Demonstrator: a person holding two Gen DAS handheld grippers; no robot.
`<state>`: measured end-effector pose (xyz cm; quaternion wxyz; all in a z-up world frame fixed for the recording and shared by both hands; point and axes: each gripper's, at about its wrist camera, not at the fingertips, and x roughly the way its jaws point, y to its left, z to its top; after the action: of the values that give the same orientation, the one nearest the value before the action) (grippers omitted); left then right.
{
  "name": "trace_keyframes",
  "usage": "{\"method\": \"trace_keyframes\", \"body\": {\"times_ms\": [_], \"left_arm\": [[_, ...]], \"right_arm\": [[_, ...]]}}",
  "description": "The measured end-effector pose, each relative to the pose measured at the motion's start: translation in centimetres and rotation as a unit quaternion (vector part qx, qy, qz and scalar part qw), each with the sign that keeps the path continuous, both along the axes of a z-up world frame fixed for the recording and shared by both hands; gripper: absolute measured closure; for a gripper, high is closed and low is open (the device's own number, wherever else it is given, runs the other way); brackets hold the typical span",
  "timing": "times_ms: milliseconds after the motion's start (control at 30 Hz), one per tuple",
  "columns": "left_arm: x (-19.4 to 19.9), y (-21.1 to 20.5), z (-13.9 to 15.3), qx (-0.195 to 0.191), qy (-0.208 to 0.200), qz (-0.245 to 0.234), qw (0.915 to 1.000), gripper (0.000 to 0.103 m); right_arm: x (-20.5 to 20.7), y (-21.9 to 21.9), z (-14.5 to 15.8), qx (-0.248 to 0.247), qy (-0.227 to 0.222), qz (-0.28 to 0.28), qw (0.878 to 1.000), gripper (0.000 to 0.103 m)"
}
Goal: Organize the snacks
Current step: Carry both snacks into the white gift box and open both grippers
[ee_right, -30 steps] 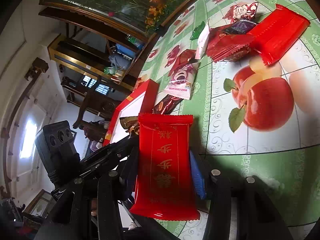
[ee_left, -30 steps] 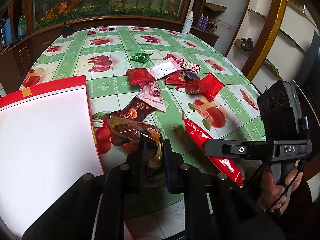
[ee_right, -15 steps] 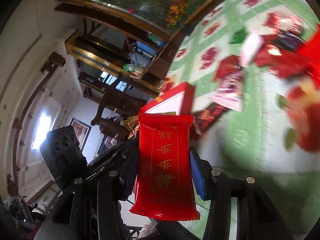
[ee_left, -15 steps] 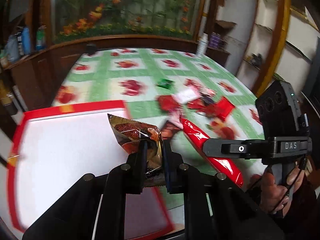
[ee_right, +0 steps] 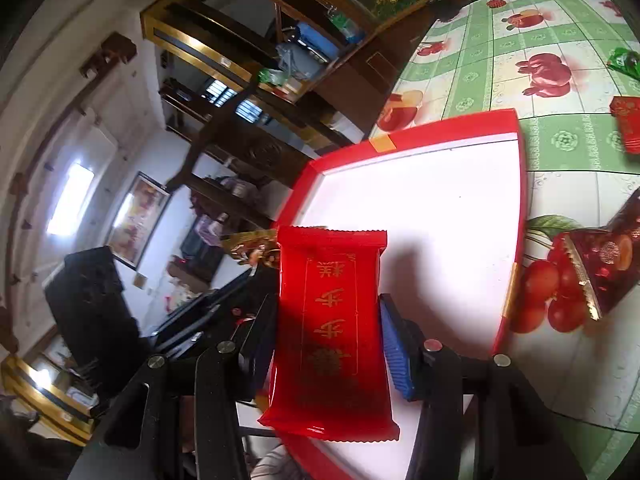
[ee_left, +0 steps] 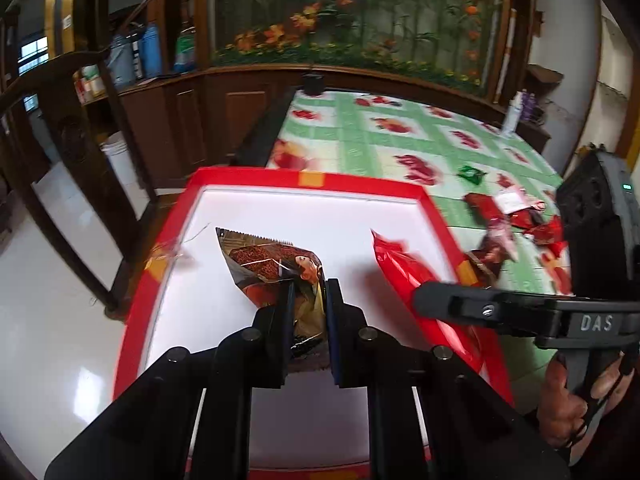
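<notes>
over the red-rimmed tray [ee_left: 434,208], left jaws tight on a brown packet [ee_left: 280,268], right jaws on a gold-lettered red packet [ee_right: 332,320]

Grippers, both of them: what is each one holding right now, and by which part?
The left gripper pinches a brown snack packet by its near end. The right gripper grips a red packet across its long sides, mid-length.

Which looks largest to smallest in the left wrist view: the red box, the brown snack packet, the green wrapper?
1. red box
2. brown snack packet, held close to the camera by the left gripper, so its apparent size is inflated
3. green wrapper, far off on the table
</notes>
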<state>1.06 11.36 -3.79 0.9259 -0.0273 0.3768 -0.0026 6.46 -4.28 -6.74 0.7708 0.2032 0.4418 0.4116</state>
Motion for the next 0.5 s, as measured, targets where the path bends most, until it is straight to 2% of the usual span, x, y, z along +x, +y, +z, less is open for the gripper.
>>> {"method": "trace_keyframes", "body": {"times_ms": [100,133,167,233,400,500], "left_arm": [[-0.1,0.4,-0.1,0.032,-0.011,0.028,0.9990,0.085],[-0.1,0.5,-0.1,0.041,-0.012,0.034,0.9985,0.072],[-0.3,0.6,-0.1,0.046,-0.015,0.039,0.9980,0.051],[-0.7,0.6,0.1,0.052,-0.027,0.047,0.9972,0.031],[-1.0,-0.5,0.7,0.039,-0.041,0.022,0.9981,0.025],[-0.5,-2.1,0.6,0.025,-0.030,-0.001,0.9992,0.021]], "right_arm": [[-0.2,-0.2,0.1,0.009,-0.012,-0.001,1.000,0.048],[-0.2,-0.6,0.1,0.019,-0.010,-0.006,1.000,0.046],[-0.1,-1.3,0.1,0.029,-0.009,-0.014,0.999,0.045],[0.1,-2.6,-0.1,0.038,-0.008,-0.030,0.999,0.044],[-0.9,-7.3,0.5,0.013,-0.038,-0.084,0.996,0.043],[-1.6,-11.1,0.9,0.009,-0.054,-0.119,0.991,0.038]]}}
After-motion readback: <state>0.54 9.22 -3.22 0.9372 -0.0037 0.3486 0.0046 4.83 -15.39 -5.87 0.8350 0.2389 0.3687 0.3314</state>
